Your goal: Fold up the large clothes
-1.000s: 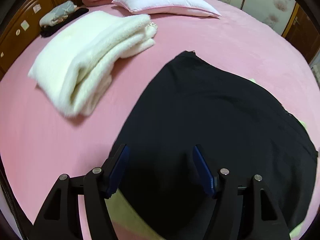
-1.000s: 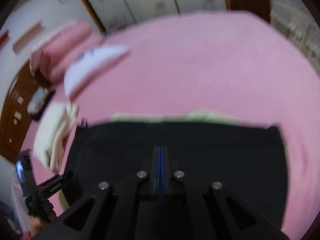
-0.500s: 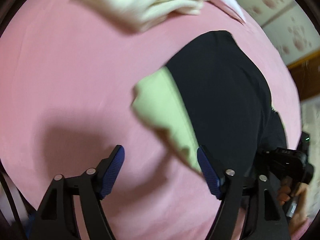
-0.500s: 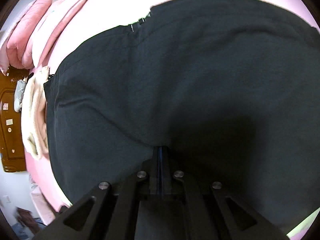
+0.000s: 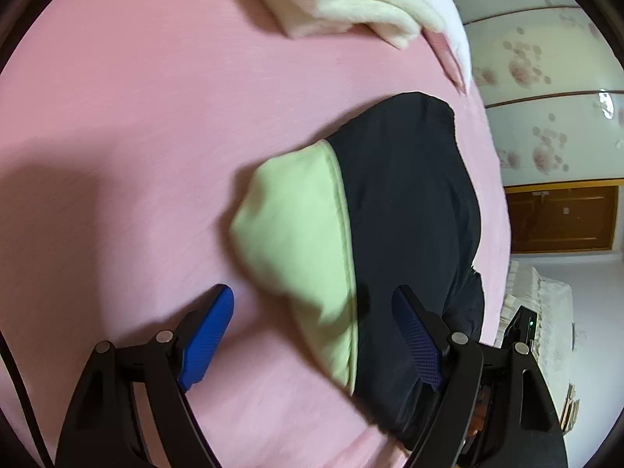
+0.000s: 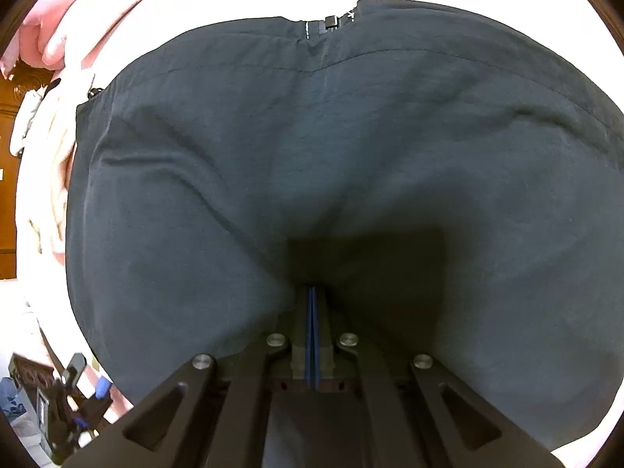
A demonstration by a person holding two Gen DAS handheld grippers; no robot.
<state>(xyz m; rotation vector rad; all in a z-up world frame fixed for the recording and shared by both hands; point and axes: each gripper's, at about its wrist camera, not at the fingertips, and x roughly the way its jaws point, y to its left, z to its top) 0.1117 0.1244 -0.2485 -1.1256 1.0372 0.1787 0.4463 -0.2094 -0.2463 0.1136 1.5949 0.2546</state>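
Left wrist view: the black garment point(image 5: 409, 210) lies on the pink bed point(image 5: 136, 136), already doubled over into a compact dark slab, so by my reading at least one fold is made. A flap of its pale green lining point(image 5: 296, 241) is turned out along the near edge and spills onto the sheet; that loose flap looks like what is left to tuck or fold over. The left gripper point(image 5: 312, 331) hovers above this edge, its jaws spread wide and just been opening further, with the green flap and the dark hem lying below the gap but neither blue pad pressing on cloth. A folded cream fleece point(image 5: 343, 4) sits well apart at the top of the view (seemingly finished work), beside a white pillow point(image 5: 448, 11).

Right wrist view: the garment point(image 6: 312, 136) fills nearly the whole picture, matte dark cloth with soft creases, a stitched seam running across, and a zipper end point(image 6: 331, 21) at its far edge. The right gripper point(image 6: 313, 312) points steeply down at it with jaws clenched tight together; its tips seem to press into the fabric, perhaps pinning it, though the shadow there hides whether any cloth is pinched. The bed around is washed out to white.
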